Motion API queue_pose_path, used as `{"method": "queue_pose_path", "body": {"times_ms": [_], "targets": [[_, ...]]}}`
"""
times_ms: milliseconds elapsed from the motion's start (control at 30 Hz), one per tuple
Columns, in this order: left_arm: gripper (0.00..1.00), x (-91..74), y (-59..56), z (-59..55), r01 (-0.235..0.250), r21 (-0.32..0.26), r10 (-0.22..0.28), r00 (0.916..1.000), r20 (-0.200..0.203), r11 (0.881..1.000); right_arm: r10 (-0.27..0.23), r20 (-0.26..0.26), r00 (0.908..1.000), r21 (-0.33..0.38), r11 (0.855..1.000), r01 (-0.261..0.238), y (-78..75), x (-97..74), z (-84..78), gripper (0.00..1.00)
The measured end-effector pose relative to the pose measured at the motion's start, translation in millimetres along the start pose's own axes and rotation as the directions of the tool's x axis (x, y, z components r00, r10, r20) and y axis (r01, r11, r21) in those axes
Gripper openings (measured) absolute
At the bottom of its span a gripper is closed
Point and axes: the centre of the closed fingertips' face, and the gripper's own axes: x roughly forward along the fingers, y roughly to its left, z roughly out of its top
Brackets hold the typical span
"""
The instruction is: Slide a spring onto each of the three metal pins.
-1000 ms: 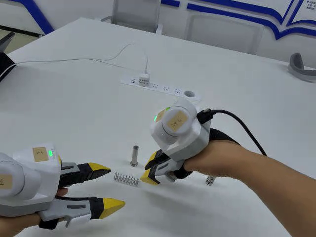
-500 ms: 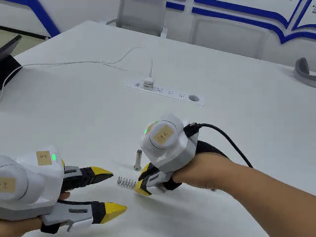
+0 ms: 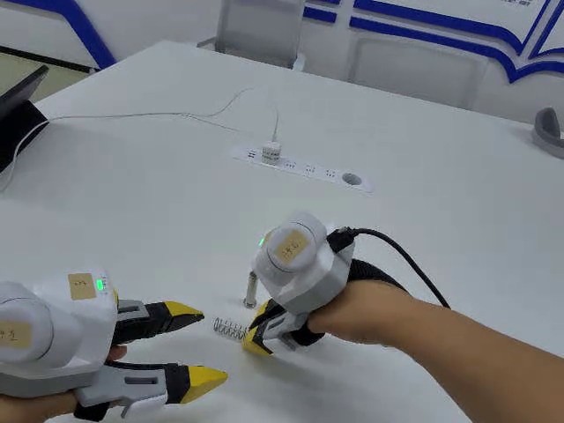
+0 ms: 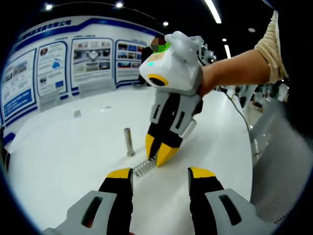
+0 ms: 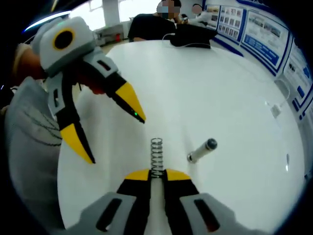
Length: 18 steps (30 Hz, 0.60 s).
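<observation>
Your left gripper (image 3: 204, 345): black fingers (image 3: 145, 313) ending in yellow wedge tips; grey-white plates at the finger roots; behind them a rounded white housing (image 3: 53, 335); tan sticker (image 3: 80, 283) on its top face, green light (image 3: 100, 285) just beside the sticker.

Your right gripper (image 3: 257, 339): same build, with black fingers, yellow tips and a white shell; tan label (image 3: 291, 248) on the face behind the fingers; green lamp (image 3: 263, 241) at the shell's edge; black cable (image 3: 397, 251) plugged in on the side away from the fingers; black band (image 3: 374, 269) across the hand, strap or glove, cannot tell.

In the left gripper view, beige ribbed sleeve (image 4: 274, 44) on your right arm, well back from the fingers.
</observation>
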Motion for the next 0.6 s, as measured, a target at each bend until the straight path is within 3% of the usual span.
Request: {"method": "queue_pose_path", "body": {"times_ms": [267, 600], "targets": [[0.45, 1.3, -2.6, -2.5, 0.004, 0.003, -0.004, 1.0000, -0.008, 1.000, 0.013, -0.003, 0.9999, -0.025, 1.000, -0.014, 6.6, -13.0, -5.6, 0.12], [0.44, 7.1, -11.4, 4.2, 0.033, 0.028, -0.033, 0.9994, -0.009, 0.999, 0.051, 0.003, 0.9987, -0.090, 0.995, -0.051, 22.0, -38.4, -6.4, 0.12]]}}
